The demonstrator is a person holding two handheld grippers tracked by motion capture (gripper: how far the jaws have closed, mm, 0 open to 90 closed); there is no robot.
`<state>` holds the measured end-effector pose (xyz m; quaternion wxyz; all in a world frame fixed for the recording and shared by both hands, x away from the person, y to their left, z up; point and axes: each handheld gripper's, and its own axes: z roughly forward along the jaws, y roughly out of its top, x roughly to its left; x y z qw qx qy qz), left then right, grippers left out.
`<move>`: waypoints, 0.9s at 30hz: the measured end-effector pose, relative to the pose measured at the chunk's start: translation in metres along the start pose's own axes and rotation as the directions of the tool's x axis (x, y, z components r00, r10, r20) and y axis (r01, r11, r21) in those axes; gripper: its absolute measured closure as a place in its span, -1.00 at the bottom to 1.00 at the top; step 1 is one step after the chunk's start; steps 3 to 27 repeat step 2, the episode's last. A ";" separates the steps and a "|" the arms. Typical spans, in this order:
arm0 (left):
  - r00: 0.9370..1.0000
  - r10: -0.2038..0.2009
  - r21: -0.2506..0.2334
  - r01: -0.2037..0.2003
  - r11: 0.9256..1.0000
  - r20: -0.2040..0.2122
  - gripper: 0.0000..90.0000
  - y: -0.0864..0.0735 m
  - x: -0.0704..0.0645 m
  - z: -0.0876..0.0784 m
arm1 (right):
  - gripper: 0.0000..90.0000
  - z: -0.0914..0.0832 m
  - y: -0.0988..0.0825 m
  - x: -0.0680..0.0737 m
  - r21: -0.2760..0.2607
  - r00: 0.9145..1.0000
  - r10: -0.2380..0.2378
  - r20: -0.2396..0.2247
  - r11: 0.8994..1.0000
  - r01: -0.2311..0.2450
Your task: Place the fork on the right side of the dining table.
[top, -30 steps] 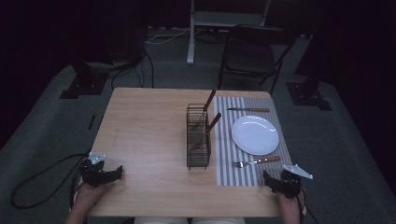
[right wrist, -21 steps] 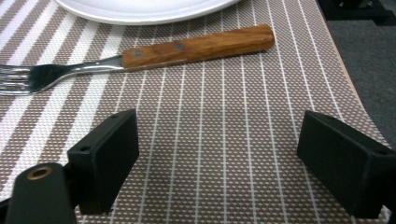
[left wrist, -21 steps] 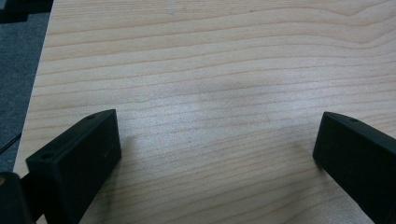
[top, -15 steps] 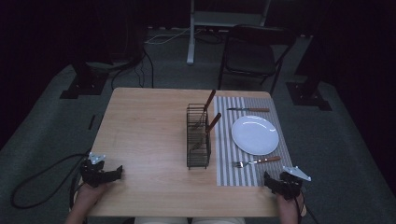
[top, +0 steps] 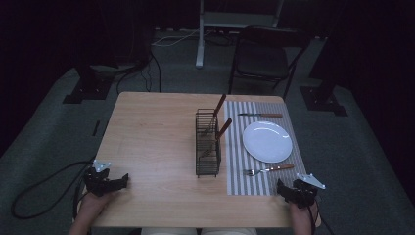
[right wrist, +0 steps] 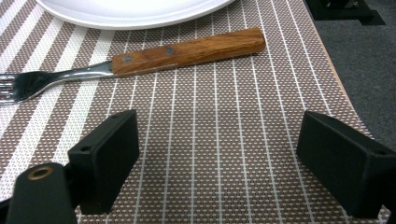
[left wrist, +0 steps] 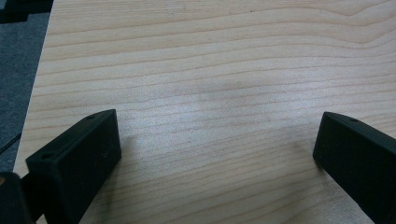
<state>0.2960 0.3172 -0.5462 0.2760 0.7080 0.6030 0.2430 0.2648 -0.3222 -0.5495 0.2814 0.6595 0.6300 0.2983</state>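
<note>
Light wood bench (top: 156, 147): striped woven placemat (top: 235, 171) at 3 o'clock, black wire caddy (top: 207, 147) centre, round white plate (top: 267, 141), wooden-handled fork (right wrist: 140, 60). Left tool (top: 105, 182) at 8 o'clock, right tool (top: 293, 190) at 5 o'clock, both spread, empty.

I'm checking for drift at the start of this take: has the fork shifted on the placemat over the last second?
No. The fork lies at the same spot just below the white plate, on the striped placemat.
</note>
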 end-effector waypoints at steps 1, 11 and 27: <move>1.000 -0.003 0.000 0.003 1.000 -0.003 -0.97 0.000 0.000 0.000 | -0.72 0.000 0.000 0.000 0.000 1.000 0.000 0.002 1.000 0.000; 1.000 -0.003 0.000 0.003 1.000 -0.003 -0.97 0.000 0.000 0.000 | -0.72 0.000 0.000 0.000 0.000 1.000 0.001 0.002 1.000 -0.001; 1.000 -0.003 0.000 0.003 1.000 -0.003 -0.97 0.000 0.000 0.000 | -0.72 0.000 0.000 0.000 0.000 1.000 0.001 0.002 1.000 -0.001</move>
